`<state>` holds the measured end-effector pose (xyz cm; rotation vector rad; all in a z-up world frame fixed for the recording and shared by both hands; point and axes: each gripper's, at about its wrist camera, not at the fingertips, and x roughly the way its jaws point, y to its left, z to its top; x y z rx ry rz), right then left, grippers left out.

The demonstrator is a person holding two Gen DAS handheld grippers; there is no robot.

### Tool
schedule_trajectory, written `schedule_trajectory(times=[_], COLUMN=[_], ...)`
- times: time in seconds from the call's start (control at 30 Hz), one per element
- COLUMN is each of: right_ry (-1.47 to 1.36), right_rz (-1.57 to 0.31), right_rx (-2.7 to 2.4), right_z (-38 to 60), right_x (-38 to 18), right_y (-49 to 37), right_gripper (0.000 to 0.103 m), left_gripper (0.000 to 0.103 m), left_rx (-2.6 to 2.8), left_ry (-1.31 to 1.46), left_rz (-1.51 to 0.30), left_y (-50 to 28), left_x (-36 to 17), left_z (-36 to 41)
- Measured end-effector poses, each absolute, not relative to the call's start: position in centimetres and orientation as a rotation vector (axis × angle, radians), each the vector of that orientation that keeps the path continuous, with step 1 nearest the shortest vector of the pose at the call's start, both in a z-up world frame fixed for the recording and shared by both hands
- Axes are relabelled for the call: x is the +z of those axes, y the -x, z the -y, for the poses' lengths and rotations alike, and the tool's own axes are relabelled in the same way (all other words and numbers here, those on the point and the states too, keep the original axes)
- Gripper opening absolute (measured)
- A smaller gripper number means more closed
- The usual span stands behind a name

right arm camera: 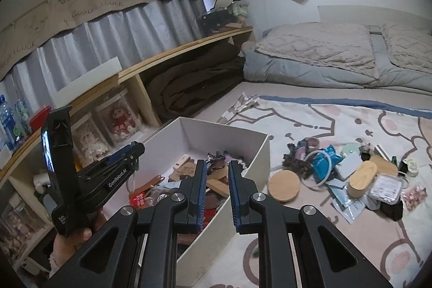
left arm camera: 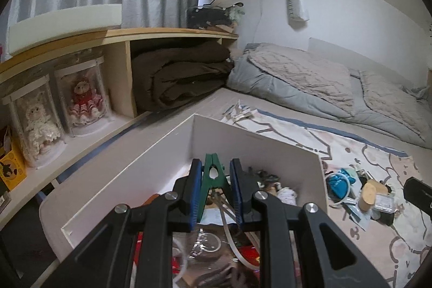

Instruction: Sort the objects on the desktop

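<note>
My left gripper is shut on a green clothes peg and holds it above the white box, which holds several small items. In the right wrist view the left gripper hangs over the box's left side. My right gripper is open and empty, over the box's near right wall. A pile of loose items lies on the patterned mat: a round wooden lid, a blue pouch, an oval wooden box.
A wooden shelf on the left holds two cased dolls and a folded brown blanket. Grey bedding lies at the back. The patterned mat covers the floor to the right of the box.
</note>
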<state>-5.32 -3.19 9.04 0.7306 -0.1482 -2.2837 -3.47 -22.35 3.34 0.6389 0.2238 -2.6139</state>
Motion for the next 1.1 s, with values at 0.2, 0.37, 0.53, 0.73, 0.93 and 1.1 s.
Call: schedule_trajectory(times=[0.2, 0.37, 0.53, 0.73, 0.93, 1.1], right_ry=[-0.786, -0.897, -1.017, -1.196, -1.324, -1.352], right_rz=[0.101, 0.039, 0.077, 0.135, 0.161, 0.125], right_rx=[-2.311, -2.351, -2.37, -2.324, -2.242, -2.24], right_z=[3.4, 3.5, 2.6, 2.0, 3.2, 4.3], right_x=[7.5, 4.8, 1.3, -3.0, -6.4, -7.5], right_y=[5.9, 6.8, 7.8, 9.4, 10.1, 10.2], right_gripper=[0.017, 0.017, 0.077, 0.077, 0.077, 0.064], left_gripper=[0.021, 0.021, 0.021, 0.021, 0.021, 0.021], left_rx=[-2.591, -2.605, -2.616, -2.618, -2.617, -2.622], left_ry=[-0.658, -0.662, -0.652, -0.652, -0.652, -0.654], left_rz=[-0.247, -0.246, -0.244, -0.244, -0.243, -0.247], left_y=[3.5, 3.6, 3.6, 3.5, 3.5, 3.6], left_x=[2.7, 2.7, 2.9, 2.9, 2.9, 2.9], left_z=[23.5, 23.3, 22.9, 22.9, 22.9, 22.7])
